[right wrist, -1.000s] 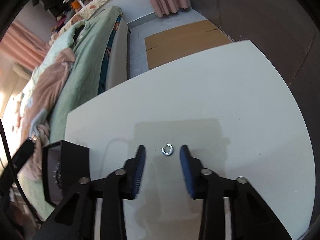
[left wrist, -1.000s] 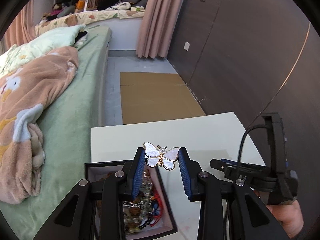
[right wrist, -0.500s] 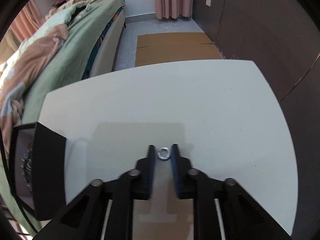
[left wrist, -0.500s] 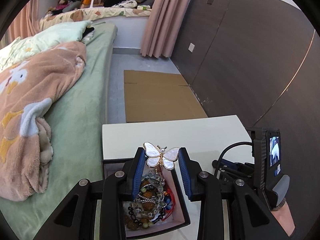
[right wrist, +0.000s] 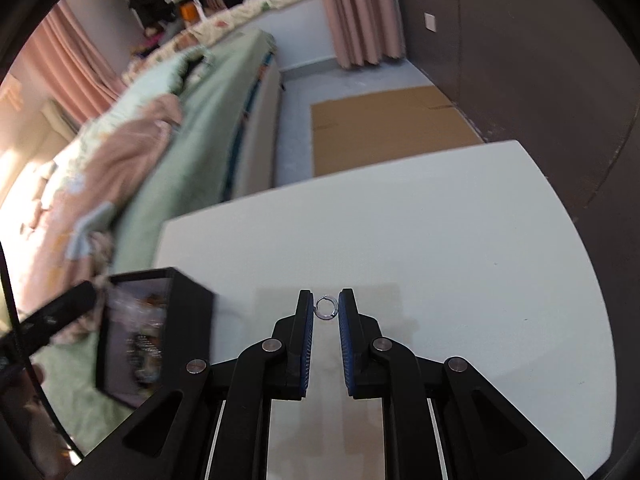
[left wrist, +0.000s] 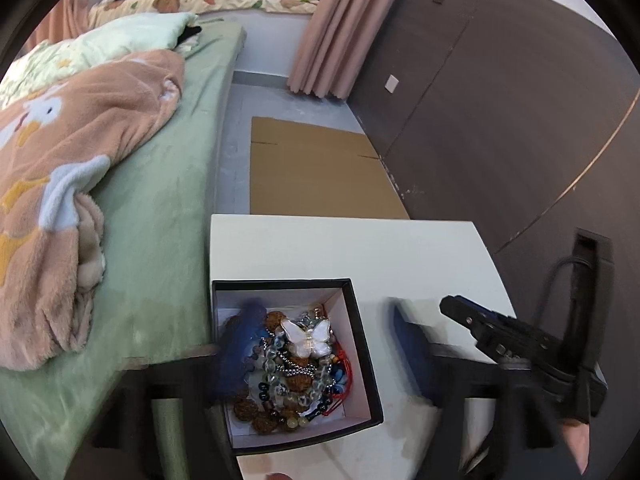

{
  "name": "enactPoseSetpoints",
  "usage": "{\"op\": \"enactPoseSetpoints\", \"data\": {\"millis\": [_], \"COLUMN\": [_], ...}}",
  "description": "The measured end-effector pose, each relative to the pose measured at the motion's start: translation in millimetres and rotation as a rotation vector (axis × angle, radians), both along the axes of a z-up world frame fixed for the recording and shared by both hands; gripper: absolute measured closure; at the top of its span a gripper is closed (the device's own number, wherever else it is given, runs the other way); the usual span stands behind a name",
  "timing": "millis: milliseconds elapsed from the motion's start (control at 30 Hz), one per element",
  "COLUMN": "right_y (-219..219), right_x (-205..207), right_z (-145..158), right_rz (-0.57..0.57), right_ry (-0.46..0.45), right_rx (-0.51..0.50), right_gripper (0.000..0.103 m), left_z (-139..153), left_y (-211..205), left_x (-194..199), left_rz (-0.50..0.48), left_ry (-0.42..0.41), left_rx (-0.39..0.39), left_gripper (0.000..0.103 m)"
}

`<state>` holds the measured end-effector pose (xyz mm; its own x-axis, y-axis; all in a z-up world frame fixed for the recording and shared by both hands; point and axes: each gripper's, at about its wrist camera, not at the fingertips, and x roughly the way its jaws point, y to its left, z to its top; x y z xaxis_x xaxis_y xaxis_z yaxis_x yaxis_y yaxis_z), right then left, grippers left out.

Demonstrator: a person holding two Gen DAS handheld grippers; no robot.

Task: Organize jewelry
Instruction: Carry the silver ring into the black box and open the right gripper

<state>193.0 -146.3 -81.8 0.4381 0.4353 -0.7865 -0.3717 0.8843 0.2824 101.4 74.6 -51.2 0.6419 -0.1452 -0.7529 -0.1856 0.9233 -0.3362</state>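
My left gripper (left wrist: 324, 344) hangs over the black jewelry box (left wrist: 362, 344), its two blue-padded fingers (left wrist: 408, 340) smeared by motion blur and spread wide, one over the box's left half and the other out past its right wall above the white table (left wrist: 340, 248). Nothing is between them. The butterfly brooch (left wrist: 307, 337), pearly white with a gold edge, lies below and between those fingers on top of the tangle of beaded bracelets (left wrist: 280, 384) and red cord filling the box. To the right of this gripper, my right gripper (left wrist: 472, 316) shows as a black snout reaching in over the table, with a bit of my right hand (left wrist: 576, 440) behind it. Seen from its own camera, my right gripper (right wrist: 326, 308) has its blue pads (right wrist: 306, 320) drawn close together, with a small silver ring (right wrist: 326, 307) caught between the tips; the ring looks pinched on both sides, though I cannot tell whether it is clear of the table or touching it. The jewelry box sits to the left of this gripper and a little nearer, blurred, with the black tip of my left gripper poking in from beyond it. Farther left, past the table edge, are the green bed (right wrist: 192, 128) and a pink fleece blanket (right wrist: 120, 148); ahead, beyond the table's far edge, a sheet of flat cardboard (right wrist: 384, 128) lies on the floor.
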Motion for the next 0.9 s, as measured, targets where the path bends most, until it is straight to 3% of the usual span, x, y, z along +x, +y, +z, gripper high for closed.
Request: {"op": "enactPoseSetpoints", "data": {"millis": [33,500,900], "right_y": [1,32,68], "right_x": [-2,-28,-33], "right_z": [3,31,25], "right_rz": [0.007,0.146,0.218], "right_ry": [-0.006,-0.046,-0.027], "right_rx": [0.017,0.285,0.378], "right_gripper": [0.089,0.089,0.089], "left_z": [3,11,13], "left_y": [1,31,60], "left_x": [-4,-27,-34], "left_rz": [0.009,0.100,0.144], "left_ry": [-0.020,-0.040,-0.065], "left_rx": [-0.001,0.024,-0.033], "left_gripper": [0.003,0.003,0.001]}}
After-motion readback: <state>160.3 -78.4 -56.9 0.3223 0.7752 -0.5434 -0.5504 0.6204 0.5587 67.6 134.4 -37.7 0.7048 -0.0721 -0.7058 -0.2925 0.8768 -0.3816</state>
